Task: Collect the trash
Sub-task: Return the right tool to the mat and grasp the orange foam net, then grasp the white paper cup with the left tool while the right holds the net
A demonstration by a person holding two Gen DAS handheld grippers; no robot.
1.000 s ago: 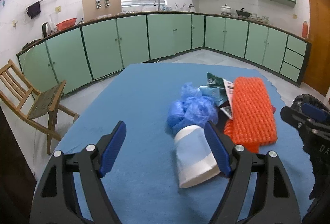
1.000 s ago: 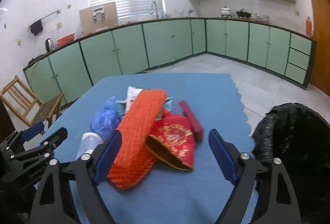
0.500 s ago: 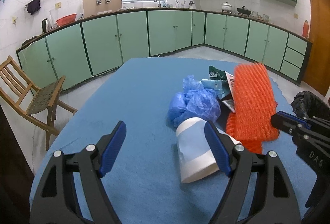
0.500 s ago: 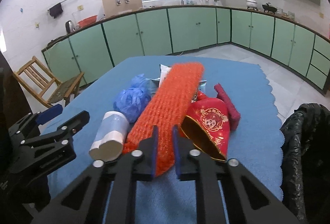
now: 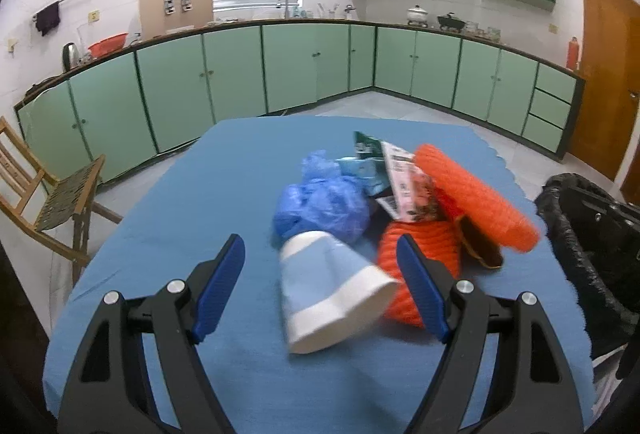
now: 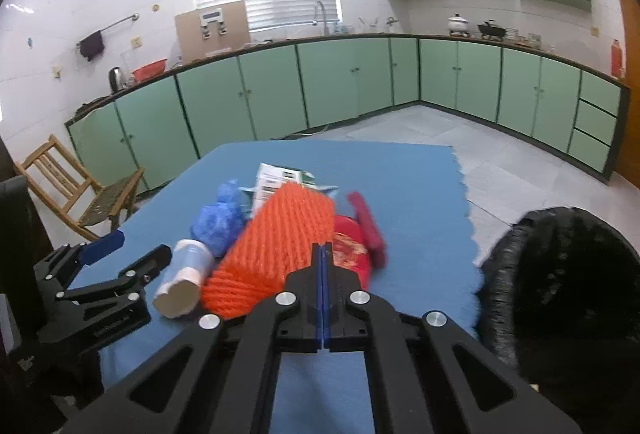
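A heap of trash lies on the blue-covered table [image 5: 192,194]. My left gripper [image 5: 320,290] is open, its blue pads on either side of a white and pale-blue paper cup [image 5: 328,286] that lies on its side, untouched. Behind the cup sits a crumpled blue plastic bag [image 5: 324,202]. My right gripper [image 6: 322,254] is shut on the edge of an orange foam net [image 6: 276,246], which is bent, one end raised toward the right [image 5: 480,198]. A red pouch [image 6: 352,246] and a red roll [image 6: 366,224] lie beside the net.
A black bin bag [image 6: 560,294] gapes at the table's right edge. Printed wrappers [image 5: 404,178] lie behind the net. A wooden chair [image 5: 52,202] stands off the table's left side. Green kitchen cabinets [image 5: 240,74] line the far walls.
My right gripper went from open to shut on the orange net and pulled its end up and to the right. My left gripper moved closer to the cup, still open.
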